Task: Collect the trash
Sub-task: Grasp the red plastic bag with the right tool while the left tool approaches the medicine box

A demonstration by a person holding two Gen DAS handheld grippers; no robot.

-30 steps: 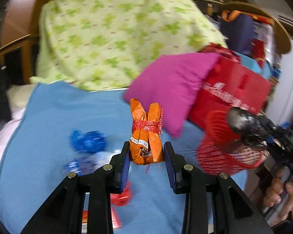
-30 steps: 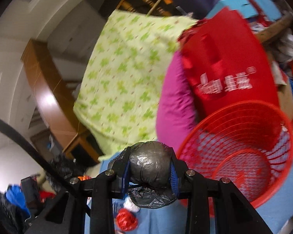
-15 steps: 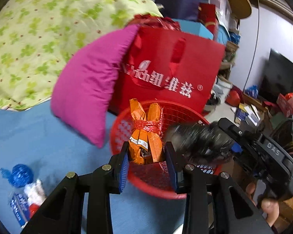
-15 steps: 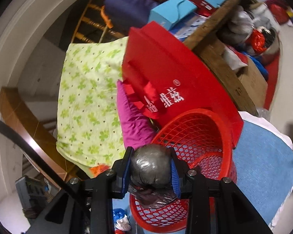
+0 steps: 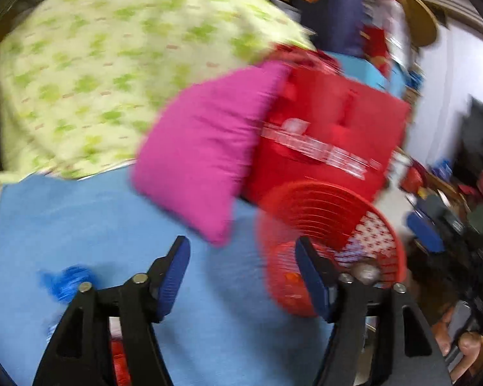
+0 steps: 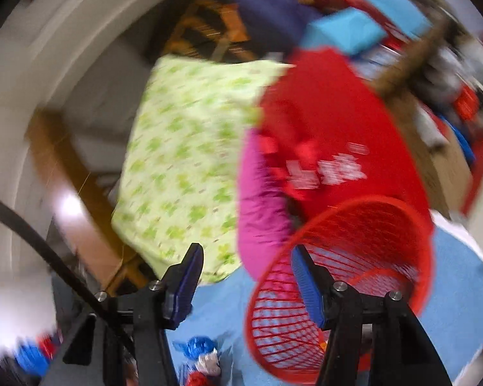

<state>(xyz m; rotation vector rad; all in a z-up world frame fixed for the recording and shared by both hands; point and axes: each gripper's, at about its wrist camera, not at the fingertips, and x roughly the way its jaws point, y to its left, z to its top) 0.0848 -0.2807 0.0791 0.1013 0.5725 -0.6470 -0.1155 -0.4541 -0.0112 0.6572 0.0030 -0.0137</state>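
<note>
Both views are motion-blurred. My left gripper [image 5: 241, 273] is open and empty above the blue bedspread [image 5: 80, 225], just left of the red mesh basket [image 5: 335, 218]. A grey lump and something orange lie inside the basket [image 5: 364, 271]. My right gripper [image 6: 246, 284] is open and empty, its right finger in front of the basket's rim [image 6: 370, 241]. A blue crumpled wrapper [image 5: 66, 281] lies on the bedspread at the left; it also shows in the right wrist view [image 6: 194, 345] with white and red scraps beside it. The right gripper [image 5: 441, 231] shows at the right of the left wrist view.
A magenta pillow [image 5: 203, 148] and a red paper bag [image 5: 331, 141] lean behind the basket. A green-patterned quilt [image 5: 112, 64] is heaped at the back. Red trash [image 5: 119, 360] lies under my left gripper. Cluttered shelves stand at the right.
Both grippers have opened: the orange wrapper bundle and the black crumpled bag have left the jaws and gone into the basket. Both grippers have swung left, away from over the basket.
</note>
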